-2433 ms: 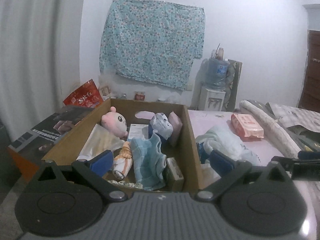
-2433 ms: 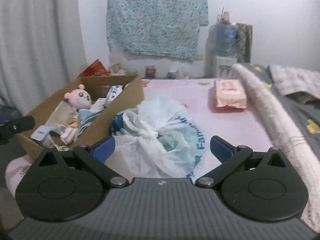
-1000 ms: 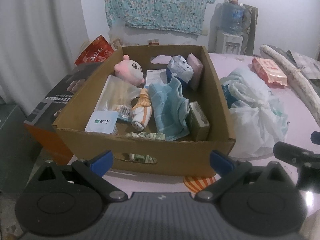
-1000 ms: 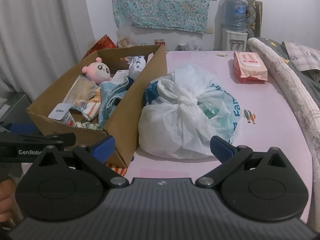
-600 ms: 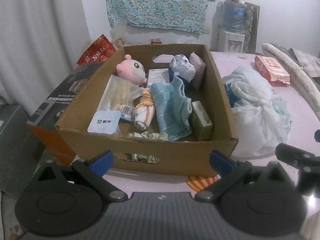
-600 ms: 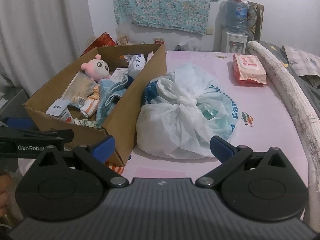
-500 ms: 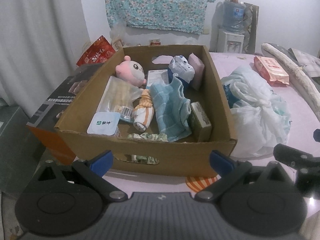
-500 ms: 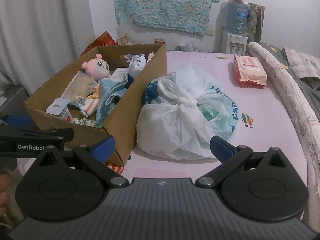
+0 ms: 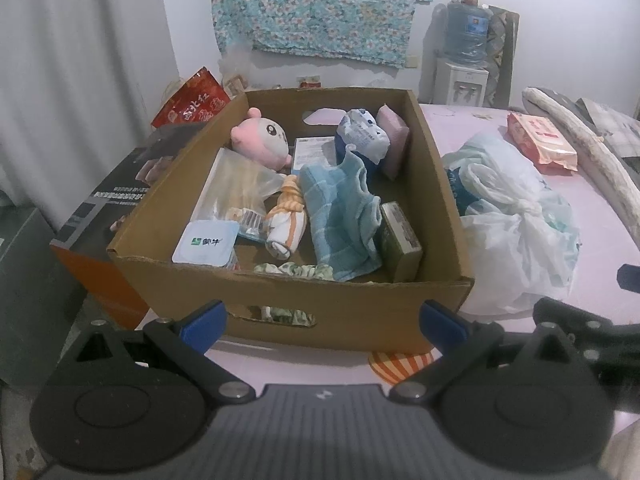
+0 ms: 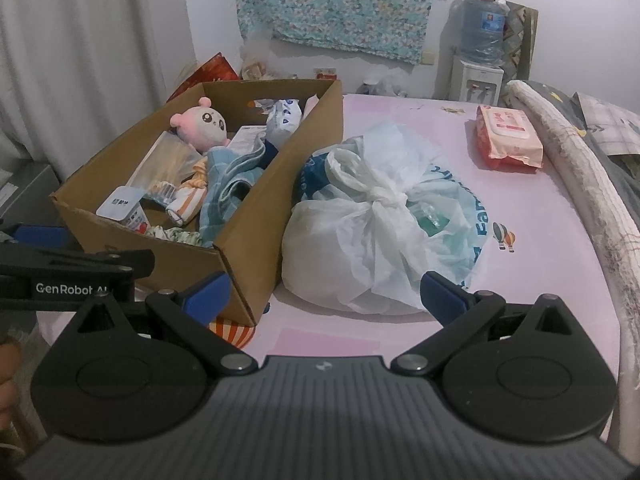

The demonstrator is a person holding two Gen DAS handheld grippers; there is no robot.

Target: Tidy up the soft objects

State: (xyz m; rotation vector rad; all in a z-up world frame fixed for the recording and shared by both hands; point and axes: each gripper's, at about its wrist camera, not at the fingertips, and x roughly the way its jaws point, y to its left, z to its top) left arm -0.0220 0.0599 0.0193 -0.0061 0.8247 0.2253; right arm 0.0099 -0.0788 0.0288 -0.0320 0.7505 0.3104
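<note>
A cardboard box (image 9: 352,312) (image 10: 256,236) stands on the pink bed sheet. In it lie a pink plush toy (image 9: 264,140) (image 10: 204,124), a blue checked towel (image 9: 340,208) (image 10: 228,184), a rolled striped cloth (image 9: 286,216) (image 10: 188,200), a green floral scrunchie (image 9: 296,270), a blue-white soft pack (image 9: 362,136) and small packets. A knotted white plastic bag (image 9: 516,224) (image 10: 380,220) sits right of the box. My left gripper (image 9: 322,326) hangs open before the box's near wall. My right gripper (image 10: 324,294) hangs open in front of the bag, empty.
A red wet-wipes pack (image 10: 508,136) (image 9: 540,140) lies at the back right beside a rolled mat (image 10: 580,184). A black-and-orange carton (image 9: 100,216) and a red snack bag (image 9: 192,100) stand left of the box. A water dispenser (image 10: 478,40) is by the wall.
Both grippers have pulled back and risen, so the box and the bag show from higher up. In the last half second almost nothing has shifted. Both stay open and empty.
</note>
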